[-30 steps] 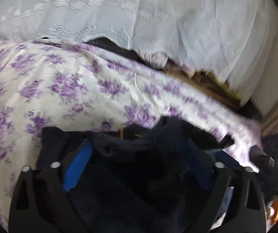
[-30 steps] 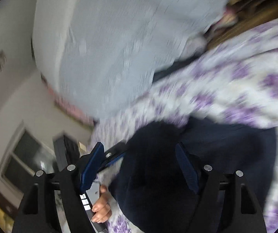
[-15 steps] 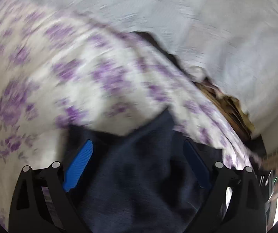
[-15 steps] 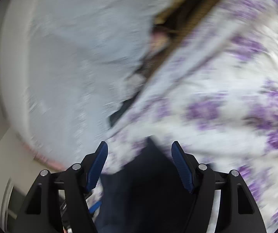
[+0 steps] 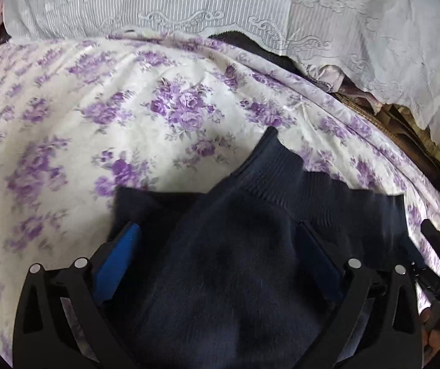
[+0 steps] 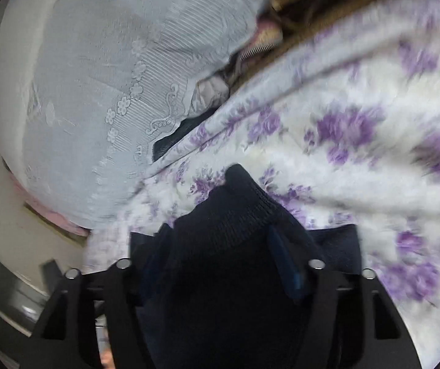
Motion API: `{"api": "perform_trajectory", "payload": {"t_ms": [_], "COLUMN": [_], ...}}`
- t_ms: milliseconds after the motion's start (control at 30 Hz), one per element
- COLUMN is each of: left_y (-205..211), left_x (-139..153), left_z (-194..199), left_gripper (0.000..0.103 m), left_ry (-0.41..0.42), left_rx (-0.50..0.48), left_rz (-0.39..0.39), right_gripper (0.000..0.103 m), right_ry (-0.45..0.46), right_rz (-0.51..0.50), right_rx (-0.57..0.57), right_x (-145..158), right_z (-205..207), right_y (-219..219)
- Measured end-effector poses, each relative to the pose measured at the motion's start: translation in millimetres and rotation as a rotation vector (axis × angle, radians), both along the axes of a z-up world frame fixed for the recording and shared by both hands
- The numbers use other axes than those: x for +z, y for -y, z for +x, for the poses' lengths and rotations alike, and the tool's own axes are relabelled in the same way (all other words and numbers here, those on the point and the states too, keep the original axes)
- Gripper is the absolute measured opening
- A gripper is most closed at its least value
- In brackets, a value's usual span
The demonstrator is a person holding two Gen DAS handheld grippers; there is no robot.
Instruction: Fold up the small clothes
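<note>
A dark navy knit garment (image 5: pixel 244 246) with a ribbed hem lies on the purple-flowered bedsheet (image 5: pixel 112 117). In the left wrist view its cloth bunches up between the blue-padded fingers of my left gripper (image 5: pixel 217 255), which stand wide apart. In the right wrist view the same garment (image 6: pixel 229 246) fills the gap of my right gripper (image 6: pixel 223 255), its ribbed corner pointing up past the fingertips; the left pad is hidden by cloth. Whether either pair of fingers pinches the cloth is not visible.
A white lace-patterned cover (image 5: pixel 250 9) drapes over the bedding at the far side. A brown woven mat edge (image 5: pixel 404 126) shows under it at the right. The right wrist view shows the bed's edge and a pale wall (image 6: pixel 1 215) at the left.
Both grippers have swung with the garment; the ribbed corner now stands up between the fingers in both views. The views have steadied and show more of the sheet.
</note>
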State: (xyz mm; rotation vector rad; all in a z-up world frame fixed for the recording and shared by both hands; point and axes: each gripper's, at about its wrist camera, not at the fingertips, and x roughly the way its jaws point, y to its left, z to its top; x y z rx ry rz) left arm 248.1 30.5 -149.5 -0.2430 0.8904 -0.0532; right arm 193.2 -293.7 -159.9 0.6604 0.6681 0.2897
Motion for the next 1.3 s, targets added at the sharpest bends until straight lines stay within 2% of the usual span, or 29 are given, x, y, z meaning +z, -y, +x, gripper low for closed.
{"api": "perform_trajectory", "payload": {"t_ms": [100, 200, 267, 300, 333, 400, 533, 600, 633, 700, 767, 833, 933, 1000, 1067, 1133, 1200, 1300], "left_y": [9, 24, 30, 31, 32, 26, 5, 0, -2, -5, -10, -12, -16, -19, -20, -14, -5, 12], "left_x": [14, 9, -7, -16, -20, -17, -5, 1, 1, -13, -21, -19, -11, -2, 9, 16, 13, 2], "left_z": [-24, -36, -36, -38, -40, -50, -82, -96, -102, -100, -99, -100, -114, -123, -131, -131, -130, -125], "left_gripper": [0.098, 0.098, 0.098, 0.099, 0.099, 0.099, 0.099, 0.099, 0.099, 0.099, 0.099, 0.099, 0.098, 0.098, 0.098, 0.098, 0.098, 0.098], "left_ry": [0.060, 0.064, 0.020, -0.002, 0.001, 0.002, 0.011, 0.028, 0.027, -0.034, -0.045, -0.056, -0.038, -0.004, 0.048, 0.078, 0.069, 0.039], "left_rx": [-0.063, -0.087, -0.071, -0.066, -0.068, -0.063, -0.010, 0.009, 0.026, 0.045, 0.035, 0.031, 0.051, 0.059, 0.064, 0.045, 0.012, -0.041], "left_rz": [0.028, 0.125, 0.225, 0.263, 0.276, 0.286, 0.200, 0.181, 0.187, 0.217, 0.176, 0.170, 0.133, 0.102, 0.080, 0.074, 0.082, 0.091], "right_gripper": [0.068, 0.073, 0.077, 0.079, 0.080, 0.080, 0.080, 0.080, 0.080, 0.082, 0.083, 0.083, 0.083, 0.083, 0.083, 0.083, 0.084, 0.095], "right_ry": [0.081, 0.126, 0.064, -0.028, -0.054, -0.046, -0.015, 0.008, -0.009, -0.072, -0.068, -0.060, -0.005, 0.015, 0.022, 0.041, 0.083, 0.094], "right_rz": [-0.172, -0.451, -0.568, -0.602, -0.588, -0.541, -0.468, -0.472, -0.497, -0.533, -0.550, -0.559, -0.473, -0.395, -0.315, -0.219, -0.155, -0.152], "right_rx": [0.073, 0.110, 0.131, 0.164, 0.174, 0.150, 0.092, 0.084, 0.085, 0.125, 0.134, 0.132, 0.094, 0.028, 0.009, 0.034, 0.078, 0.130], "right_x": [25, 32, 17, 1, -4, 2, 10, 14, 11, -3, -2, -1, 9, 15, 17, 20, 24, 24], "right_z": [-22, -52, -60, -57, -51, -57, -88, -102, -105, -103, -101, -105, -118, -126, -128, -128, -130, -127], "right_y": [-34, -73, -80, -83, -84, -73, -54, -53, -56, -59, -60, -60, -46, -29, -19, -16, -19, -31]}}
